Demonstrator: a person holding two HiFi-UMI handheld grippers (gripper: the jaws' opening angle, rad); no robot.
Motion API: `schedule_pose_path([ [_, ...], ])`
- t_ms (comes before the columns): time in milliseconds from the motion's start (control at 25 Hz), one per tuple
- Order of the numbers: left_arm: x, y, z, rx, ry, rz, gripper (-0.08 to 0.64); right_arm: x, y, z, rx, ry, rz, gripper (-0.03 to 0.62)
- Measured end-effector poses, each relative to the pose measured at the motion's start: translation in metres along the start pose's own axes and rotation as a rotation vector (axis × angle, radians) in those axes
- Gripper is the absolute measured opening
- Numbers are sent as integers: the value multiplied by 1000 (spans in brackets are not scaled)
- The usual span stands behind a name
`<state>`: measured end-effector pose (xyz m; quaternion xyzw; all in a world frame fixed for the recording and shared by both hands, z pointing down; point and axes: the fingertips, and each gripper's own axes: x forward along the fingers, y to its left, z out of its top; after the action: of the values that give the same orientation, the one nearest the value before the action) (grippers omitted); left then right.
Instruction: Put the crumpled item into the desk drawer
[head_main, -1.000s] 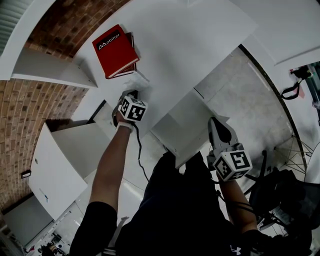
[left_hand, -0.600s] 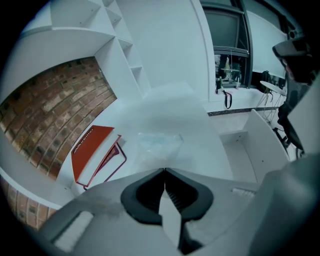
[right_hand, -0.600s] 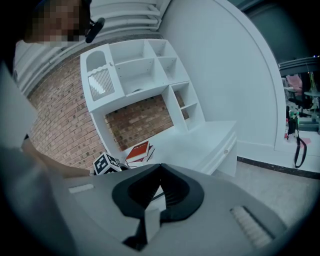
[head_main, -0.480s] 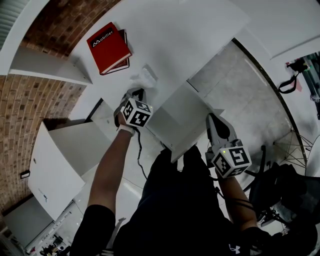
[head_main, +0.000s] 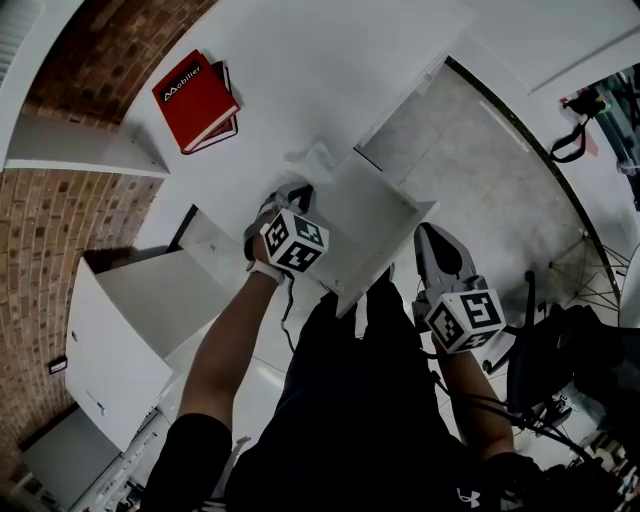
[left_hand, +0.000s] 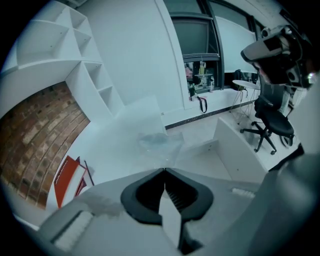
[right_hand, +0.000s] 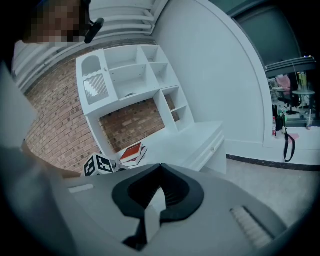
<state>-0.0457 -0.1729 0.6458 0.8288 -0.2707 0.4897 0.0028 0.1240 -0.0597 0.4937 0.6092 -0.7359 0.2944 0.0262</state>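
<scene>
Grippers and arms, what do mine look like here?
Left gripper and right gripper are pale grey with dark pads; each carries a white cube of black square markers. A black cable hangs from the left one. Sleeves are short and black.

Drawer (head_main: 372, 222) open-topped, red books (head_main: 195, 88) well aside

A white desk (head_main: 320, 60) runs from the far left toward the right. At its far left end, close to the brick wall (head_main: 60, 210), a red book (head_main: 190, 85) lies flat on top of a second book (head_main: 222, 127). A white drawer (head_main: 390, 255) stands pulled out from the desk's near edge.
</scene>
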Motion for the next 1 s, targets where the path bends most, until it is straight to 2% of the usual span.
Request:
schedule_pose_path([
  [200,8,-46,24,77,-31,-75,6,-12,-17,-6,25,-7,-38,3],
  [400,29,-90,27,159,-26,-159,7,-25,-33,-14,51,-10,-86,3],
  [880,97,-168,-4,421,48,-349,6,-51,-78,-41,106,29,-179,3],
  [1000,114,-182,-17,460,73,-389,6,-53,-86,-49,113,48,-192,3],
])
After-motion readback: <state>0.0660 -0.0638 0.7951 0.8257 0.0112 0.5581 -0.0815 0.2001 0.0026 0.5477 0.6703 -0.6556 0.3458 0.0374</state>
